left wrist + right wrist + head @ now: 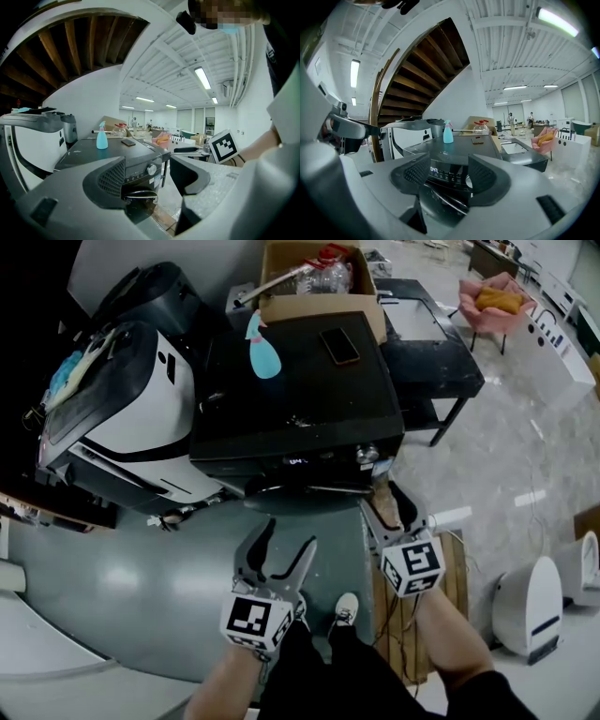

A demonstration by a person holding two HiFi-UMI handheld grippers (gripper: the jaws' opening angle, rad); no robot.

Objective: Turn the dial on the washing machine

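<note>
At the far left a white appliance (122, 413) stands against the washing machine (300, 395), and I leave it alone. My left tool (289, 540) hangs low in front of the machine's door with its jaws spread and nothing between them. In the left gripper view the whole front corner of the machine shows through the gap, well apart from the pads, so I judge this tool is only standing by. On the dark lid sit a blue spray bottle (263, 352) and a phone (339, 345), both clear of the front edge. Along that front runs the control strip with a lit display (434, 169), and at its right end is the dial (367, 456), a small silver knob facing me. My right tool (389, 507) is just below and in front of that knob, its jaws also wide apart and empty. In the right gripper view the panel fills the gap and the dial peeks out beside the right jaw, not centred and not touched. So I am at the approach step, with no turning done. Next I would need to shift the right tool slightly right so the knob sits between the pads, push in, close on its rim squarely and roll the wrist. If the grip is off-centre it will probably slip on the smooth metal.
</note>
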